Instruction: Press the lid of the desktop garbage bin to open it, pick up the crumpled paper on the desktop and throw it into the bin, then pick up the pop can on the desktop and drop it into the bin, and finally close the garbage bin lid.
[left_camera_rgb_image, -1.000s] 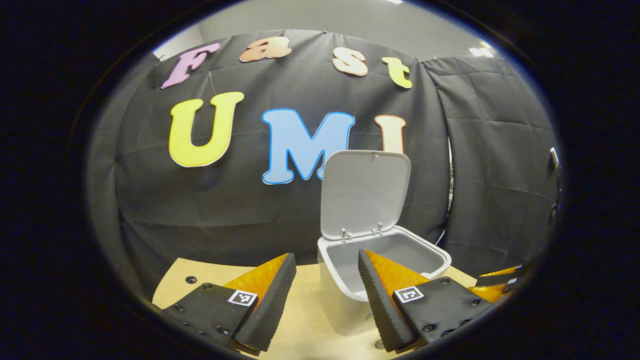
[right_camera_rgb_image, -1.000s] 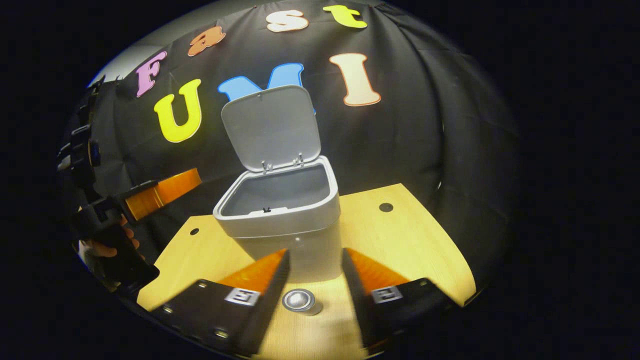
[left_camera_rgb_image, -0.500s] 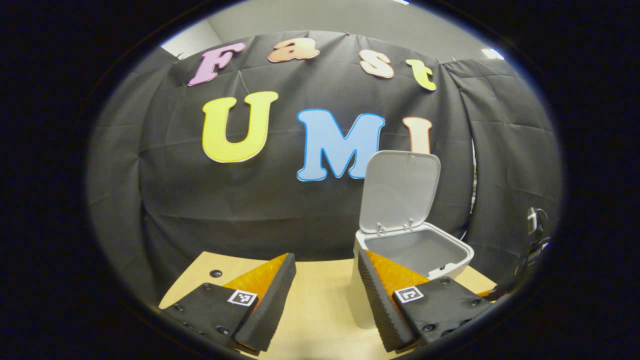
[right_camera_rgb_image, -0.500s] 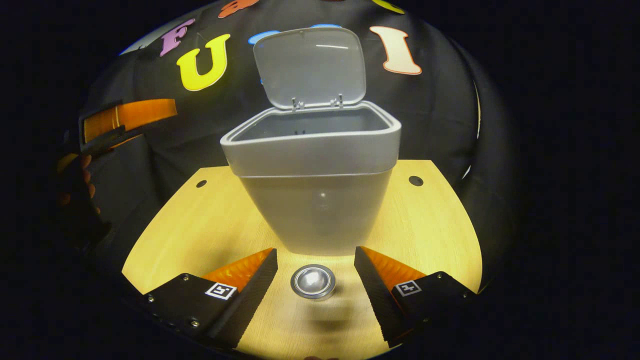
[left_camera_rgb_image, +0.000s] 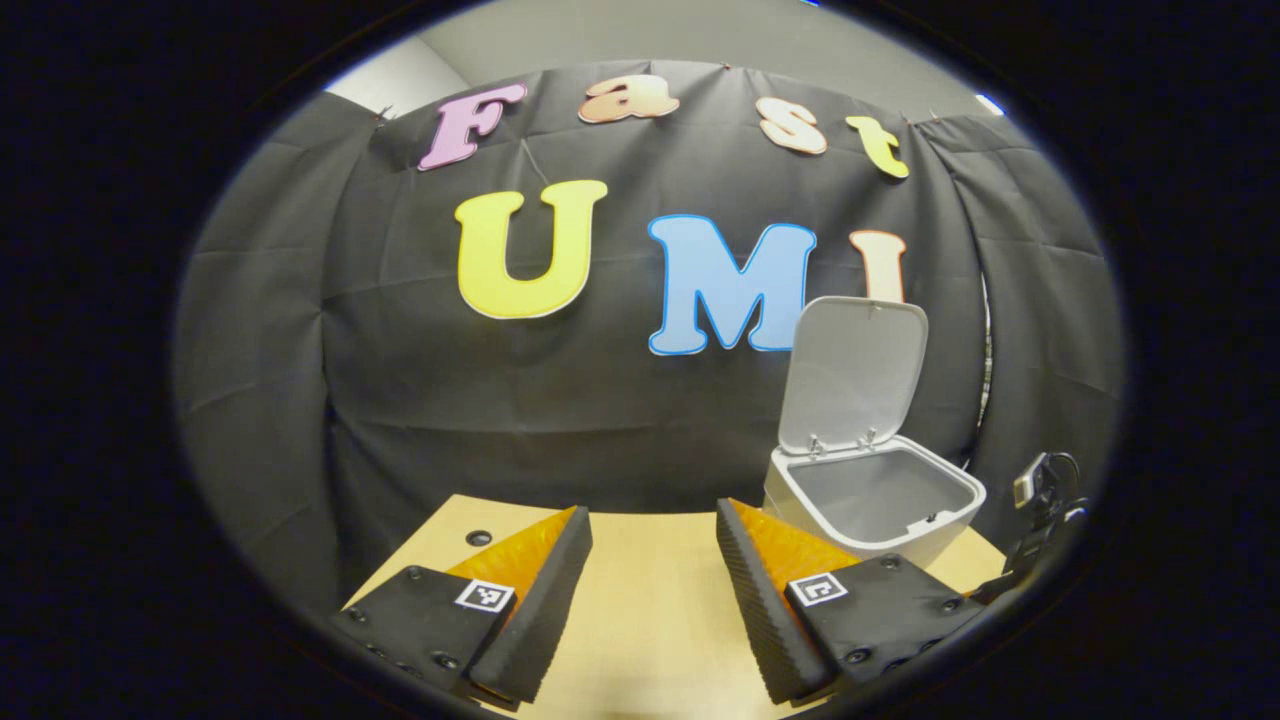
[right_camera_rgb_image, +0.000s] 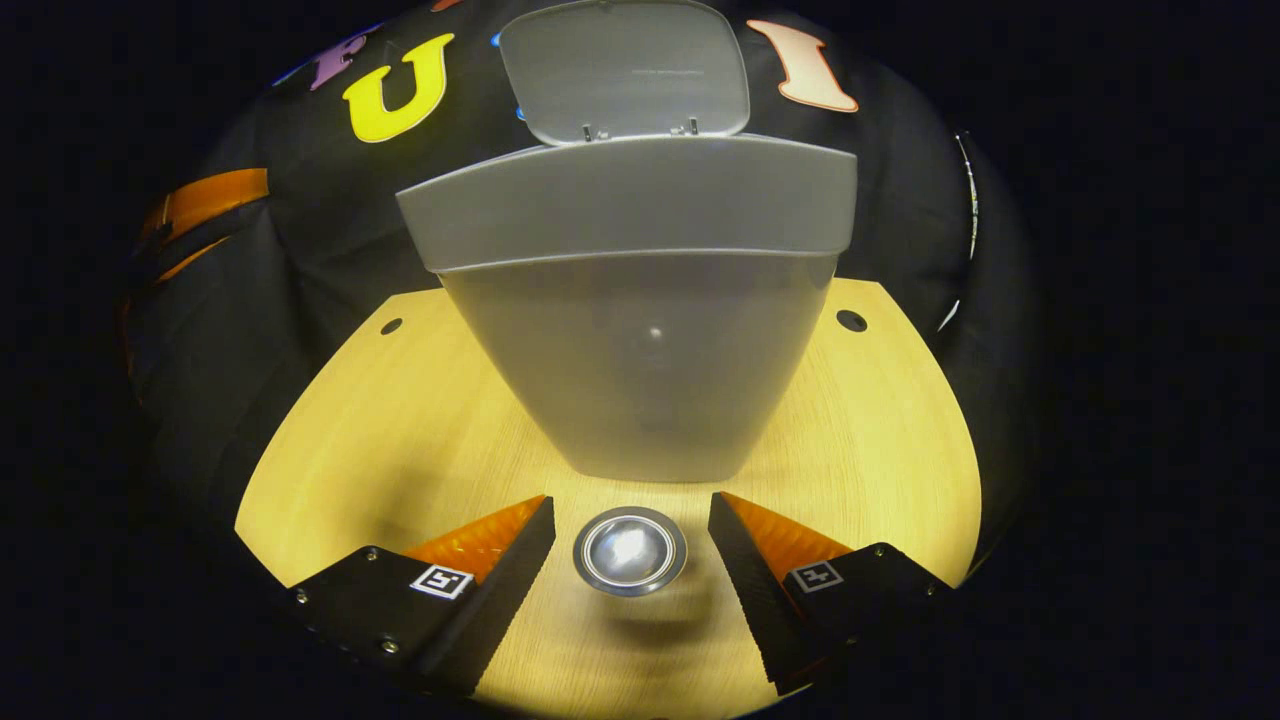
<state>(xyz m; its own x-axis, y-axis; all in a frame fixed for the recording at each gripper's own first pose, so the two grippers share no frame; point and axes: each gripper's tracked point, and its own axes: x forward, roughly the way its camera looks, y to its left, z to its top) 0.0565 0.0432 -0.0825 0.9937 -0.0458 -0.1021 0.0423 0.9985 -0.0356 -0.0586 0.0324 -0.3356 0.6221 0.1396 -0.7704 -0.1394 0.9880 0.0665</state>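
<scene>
Lining up on the pop can (right_camera_rgb_image: 630, 551): right gripper (right_camera_rgb_image: 632, 520) is wide, one finger on each side, no contact, can standing on the desk (right_camera_rgb_image: 400, 420) just before the bin (right_camera_rgb_image: 640, 350), lid (right_camera_rgb_image: 625, 68) up. Advance until centred, then squeeze gently; thin wall dents. Left gripper (left_camera_rgb_image: 654, 530) wide, empty.
</scene>
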